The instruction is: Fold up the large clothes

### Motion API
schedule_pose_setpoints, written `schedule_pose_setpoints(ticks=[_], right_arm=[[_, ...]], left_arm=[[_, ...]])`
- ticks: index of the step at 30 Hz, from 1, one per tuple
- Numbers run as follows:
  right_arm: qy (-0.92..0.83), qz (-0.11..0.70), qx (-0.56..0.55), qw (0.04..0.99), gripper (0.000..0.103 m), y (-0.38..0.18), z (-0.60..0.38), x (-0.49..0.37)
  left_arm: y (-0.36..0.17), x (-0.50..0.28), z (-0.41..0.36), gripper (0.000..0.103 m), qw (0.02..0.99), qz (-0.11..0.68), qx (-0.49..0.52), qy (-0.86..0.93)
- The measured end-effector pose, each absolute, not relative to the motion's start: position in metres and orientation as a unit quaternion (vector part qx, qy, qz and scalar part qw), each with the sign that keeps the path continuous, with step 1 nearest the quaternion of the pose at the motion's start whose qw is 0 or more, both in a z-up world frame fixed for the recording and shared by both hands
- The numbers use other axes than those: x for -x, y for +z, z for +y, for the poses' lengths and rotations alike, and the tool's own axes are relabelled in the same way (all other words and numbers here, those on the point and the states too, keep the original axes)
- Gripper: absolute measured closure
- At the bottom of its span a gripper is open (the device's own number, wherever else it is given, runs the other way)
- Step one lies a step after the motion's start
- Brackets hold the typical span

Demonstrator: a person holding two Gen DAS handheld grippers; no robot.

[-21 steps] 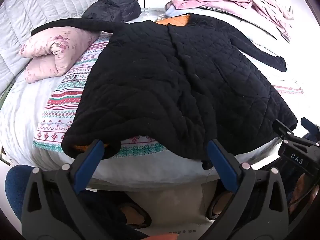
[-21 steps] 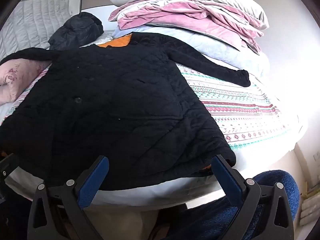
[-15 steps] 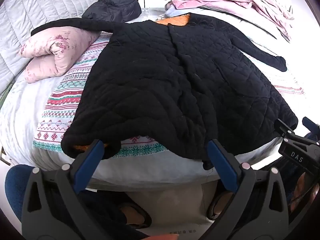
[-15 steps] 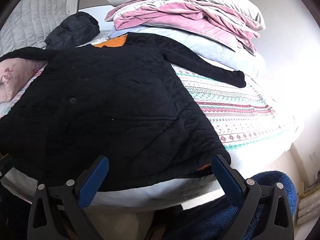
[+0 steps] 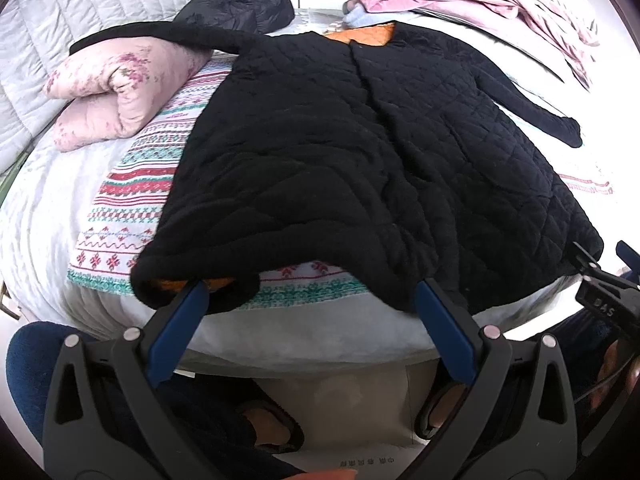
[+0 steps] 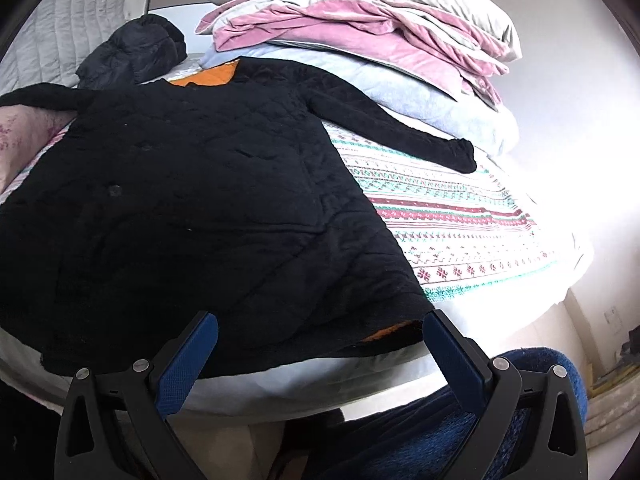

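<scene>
1. The black coat (image 5: 360, 168) is lying flat, front up, on the striped blanket (image 6: 448, 216) of the bed, its hem hanging at the near edge.
2. The left tongs (image 5: 308, 300) are standing wide apart just before the hem, gripping nothing.
3. The right tongs (image 6: 320, 332) are also standing wide apart at the hem, near its orange lining.
4. A pink pillow (image 5: 120, 84) is lying under one sleeve of the coat.

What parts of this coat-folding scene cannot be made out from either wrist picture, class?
- Black coat underside: both views, hidden by its own top layer.
- Its left sleeve's cuff: right wrist view, cut by the frame edge.
- Right gripper: left wrist view, mostly cut by the frame edge.
</scene>
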State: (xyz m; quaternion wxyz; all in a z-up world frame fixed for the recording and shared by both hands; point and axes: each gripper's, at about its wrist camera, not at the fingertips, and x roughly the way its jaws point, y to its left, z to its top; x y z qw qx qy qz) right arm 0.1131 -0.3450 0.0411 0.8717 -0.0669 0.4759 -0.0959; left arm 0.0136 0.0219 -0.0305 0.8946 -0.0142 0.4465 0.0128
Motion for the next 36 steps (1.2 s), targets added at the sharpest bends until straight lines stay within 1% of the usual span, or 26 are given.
schedule_pose_setpoints(ticks=[7,9,14,15,19,22,23,24,25,26,27,28,29,31,32,34,36], right_arm=[[-0.002,0.477,0.053,0.877,0.000,0.043,-0.377,-0.098],[0.004,0.475,0.071,0.877,0.000,0.040,-0.385,-0.090],[0.007,0.466,0.154,0.871,0.000,0.026,-0.392,-0.082],[0.014,0.489,0.153,0.859,0.000,0.025,-0.398,-0.085],[-0.037,0.509,0.168,0.844,0.001,0.012,-0.416,-0.112],[-0.070,0.527,0.151,0.833,0.002,0.003,-0.433,-0.141],[-0.071,0.540,0.141,0.827,0.007,-0.003,-0.438,-0.150],[-0.071,0.546,0.134,0.824,0.025,-0.007,-0.441,-0.157],[-0.066,0.550,0.119,0.824,0.043,-0.008,-0.444,-0.163],[-0.056,0.552,0.091,0.827,0.089,-0.007,-0.451,-0.169],[-0.052,0.546,0.062,0.834,0.093,-0.004,-0.457,-0.171],[-0.053,0.531,0.049,0.844,0.094,0.000,-0.460,-0.171],[-0.058,0.509,0.045,0.857,0.094,0.012,-0.466,-0.170],[-0.069,0.475,0.044,0.876,0.095,0.037,-0.477,-0.170],[-0.071,0.460,0.036,0.884,0.095,0.052,-0.485,-0.170],[-0.070,0.450,0.028,0.890,0.095,0.074,-0.491,-0.174],[-0.071,0.446,0.027,0.892,0.095,0.080,-0.493,-0.176]], left_arm=[[-0.033,-0.004,0.046,0.001,0.895,0.445,0.024,0.034],[-0.037,-0.003,0.053,0.001,0.892,0.449,0.026,0.043],[-0.048,0.000,0.079,0.001,0.884,0.460,0.030,0.077],[-0.050,-0.001,0.084,0.001,0.883,0.461,0.030,0.084],[-0.055,-0.009,0.093,0.001,0.883,0.456,0.016,0.111],[-0.064,-0.019,0.094,0.006,0.879,0.465,0.015,0.106],[-0.068,-0.022,0.093,0.009,0.877,0.469,0.013,0.105],[-0.071,-0.026,0.093,0.014,0.873,0.476,0.013,0.104],[-0.075,-0.028,0.092,0.035,0.871,0.481,0.019,0.099],[-0.075,-0.031,0.092,0.058,0.871,0.481,0.022,0.096],[-0.075,-0.033,0.092,0.069,0.873,0.476,0.015,0.104],[-0.074,-0.035,0.094,0.092,0.874,0.471,0.006,0.116],[-0.073,-0.037,0.099,0.094,0.873,0.471,0.004,0.125],[-0.065,-0.035,0.112,0.095,0.877,0.467,0.027,0.111],[-0.058,-0.032,0.116,0.095,0.881,0.458,0.015,0.121],[-0.036,-0.022,0.120,0.095,0.894,0.427,-0.012,0.138],[-0.018,-0.012,0.125,0.095,0.901,0.415,-0.015,0.125]])
